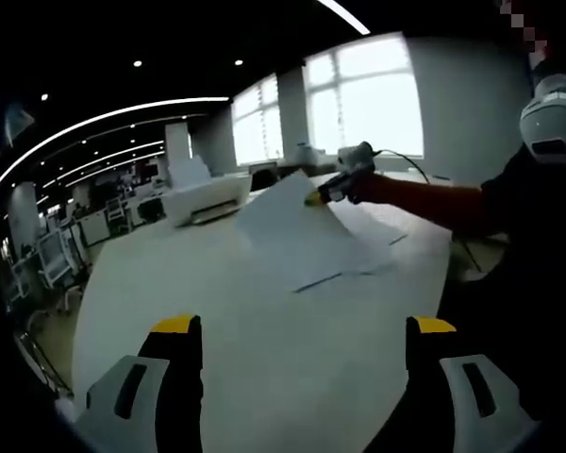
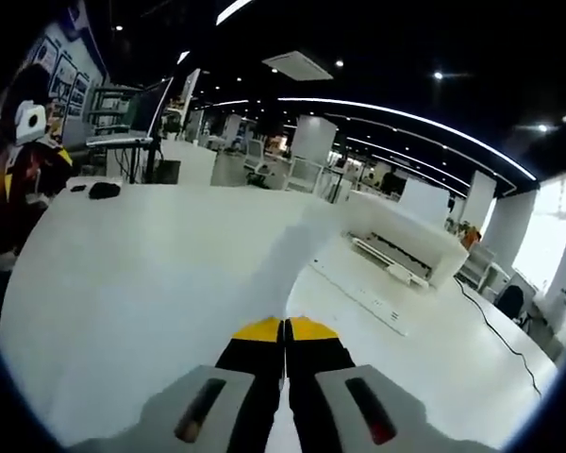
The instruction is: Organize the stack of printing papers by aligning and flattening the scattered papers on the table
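- Two jaws of the left gripper (image 1: pixel 304 330) are being held wide apart, nothing between, over the table (image 1: pixel 217 283).
- One sheet (image 1: pixel 288 222) is being pinched at its edge by the right gripper (image 1: pixel 313 199), lifted off the scattered papers (image 1: pixel 363 255).
- Paper is judged light and floppy, easily creased; edge grips are being favoured.
- Printer (image 1: pixel 206 196) is sitting beyond.

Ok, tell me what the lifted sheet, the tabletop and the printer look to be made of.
Lifted sheet: thin white paper, matte; it bends where the right gripper pinches it. Tabletop: smooth white, probably laminate, with a soft sheen. Printer: white, seemingly moulded plastic, judging by its rounded edges.
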Demonstrator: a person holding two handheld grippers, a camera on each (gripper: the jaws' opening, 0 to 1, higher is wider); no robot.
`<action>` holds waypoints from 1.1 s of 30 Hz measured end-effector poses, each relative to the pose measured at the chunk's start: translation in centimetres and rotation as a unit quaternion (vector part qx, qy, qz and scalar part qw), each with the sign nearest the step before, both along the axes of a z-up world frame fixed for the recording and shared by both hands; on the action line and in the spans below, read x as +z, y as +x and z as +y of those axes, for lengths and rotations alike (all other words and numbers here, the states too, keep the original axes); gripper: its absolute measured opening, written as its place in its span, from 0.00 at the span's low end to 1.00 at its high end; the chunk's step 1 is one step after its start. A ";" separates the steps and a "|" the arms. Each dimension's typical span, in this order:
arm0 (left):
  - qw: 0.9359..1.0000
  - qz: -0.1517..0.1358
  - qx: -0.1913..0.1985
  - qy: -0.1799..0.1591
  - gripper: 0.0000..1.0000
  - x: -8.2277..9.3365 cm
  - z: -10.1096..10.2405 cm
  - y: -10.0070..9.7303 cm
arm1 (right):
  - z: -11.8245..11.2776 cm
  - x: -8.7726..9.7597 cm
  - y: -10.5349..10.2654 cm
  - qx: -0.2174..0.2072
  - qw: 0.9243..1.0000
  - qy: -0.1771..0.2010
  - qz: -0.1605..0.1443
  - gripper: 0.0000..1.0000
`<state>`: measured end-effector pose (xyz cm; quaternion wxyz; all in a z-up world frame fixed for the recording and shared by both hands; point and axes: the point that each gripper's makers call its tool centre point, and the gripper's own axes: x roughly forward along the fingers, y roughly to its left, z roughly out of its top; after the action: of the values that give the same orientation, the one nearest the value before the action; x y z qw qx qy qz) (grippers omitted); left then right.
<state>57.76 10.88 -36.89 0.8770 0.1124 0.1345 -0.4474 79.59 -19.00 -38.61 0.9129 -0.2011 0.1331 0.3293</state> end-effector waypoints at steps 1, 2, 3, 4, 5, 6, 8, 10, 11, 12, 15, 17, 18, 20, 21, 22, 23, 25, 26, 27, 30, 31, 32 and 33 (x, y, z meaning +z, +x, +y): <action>1.000 0.000 0.000 0.000 0.91 0.0 0.0 0.0 | 0.0 0.2 0.0 0.001 1.000 0.001 0.000 0.00; 1.000 -0.001 -0.001 0.000 0.91 0.1 0.0 0.0 | 0.1 0.3 0.0 0.002 1.000 0.002 0.000 0.00; 1.000 -0.001 0.000 0.000 0.91 0.1 0.0 0.0 | 0.1 0.4 -0.1 0.002 1.000 0.002 0.001 0.00; 1.000 -0.002 0.000 0.000 0.91 0.2 0.1 0.0 | 0.1 0.5 -0.3 0.004 1.000 0.004 0.002 0.00; 1.000 -0.002 0.000 0.000 0.91 0.2 0.1 0.0 | 0.2 0.6 -0.6 0.007 1.000 0.005 0.003 0.00; 1.000 -0.003 0.000 0.000 0.91 0.2 0.1 0.0 | 0.3 0.7 -0.8 0.009 1.000 0.006 0.004 0.00; 1.000 -0.003 0.000 -0.001 0.91 0.3 0.1 0.0 | 0.4 0.8 -1.2 0.014 1.000 0.004 0.007 0.00; 1.000 -0.003 -0.001 -0.001 0.91 0.2 0.1 0.0 | 0.6 0.8 -1.7 0.019 1.000 0.000 0.009 0.00; 1.000 -0.003 -0.001 -0.001 0.91 0.2 0.1 -0.1 | 0.7 0.7 -1.7 0.022 1.000 -0.002 0.011 0.00; 1.000 -0.003 -0.001 -0.001 0.91 0.2 0.1 0.0 | 0.8 0.7 -1.8 0.024 1.000 -0.003 0.011 0.00; 1.000 -0.004 -0.002 -0.002 0.91 0.2 0.0 -0.1 | 1.0 0.8 -2.2 0.030 0.999 -0.005 0.013 0.00; 1.000 -0.004 -0.003 -0.002 0.91 0.2 -0.1 -0.1 | 1.2 1.2 -2.4 0.036 0.999 -0.004 0.013 0.00; 1.000 -0.004 -0.003 -0.002 0.91 0.2 -0.1 -0.2 | 1.3 1.3 -2.5 0.038 0.999 -0.004 0.014 0.00; 1.000 -0.004 -0.002 -0.002 0.91 0.2 -0.1 -0.2 | 1.4 1.6 -2.8 0.045 0.999 -0.005 0.012 0.00; 1.000 -0.004 -0.002 -0.002 0.91 0.2 0.0 -0.2 | 1.2 1.8 -2.5 0.047 0.999 -0.004 0.013 0.00; 1.000 -0.004 -0.001 -0.002 0.91 0.2 0.0 -0.2 | 1.1 2.0 -2.3 0.049 0.999 -0.002 0.013 0.00; 1.000 -0.004 -0.001 -0.002 0.91 0.2 0.0 -0.2 | 1.3 2.3 -2.6 0.052 0.999 -0.001 0.012 0.00; 1.000 -0.003 0.000 -0.002 0.91 0.2 0.0 -0.2 | 1.4 2.6 -2.9 0.055 0.998 -0.001 0.011 0.00; 1.000 -0.003 0.000 -0.002 0.91 0.1 0.0 -0.2 | 1.5 2.8 -3.1 0.057 0.998 -0.002 0.010 0.00; 1.000 -0.003 0.000 -0.002 0.91 0.1 0.0 -0.2 | 1.5 3.0 -3.4 0.059 0.998 -0.003 0.009 0.00; 1.000 -0.002 -0.001 -0.002 0.91 0.0 -0.1 -0.3 | 1.4 3.6 -3.4 0.065 0.998 -0.004 0.007 0.00; 1.000 -0.001 -0.001 -0.002 0.91 0.0 -0.2 -0.3 | 1.4 3.4 -3.5 0.066 0.998 -0.004 0.006 0.00; 1.000 -0.001 -0.002 -0.002 0.91 0.0 -0.2 -0.3 | 1.4 3.4 -3.5 0.067 0.998 -0.004 0.006 0.00; 1.000 0.000 -0.002 -0.003 0.91 -0.1 -0.2 -0.3 | 1.4 3.4 -3.6 0.069 0.998 -0.004 0.005 0.00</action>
<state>57.46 10.65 -36.94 0.8766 0.1102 0.1326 -0.4493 76.01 -17.57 -35.16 0.8866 -0.2119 0.1251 0.3915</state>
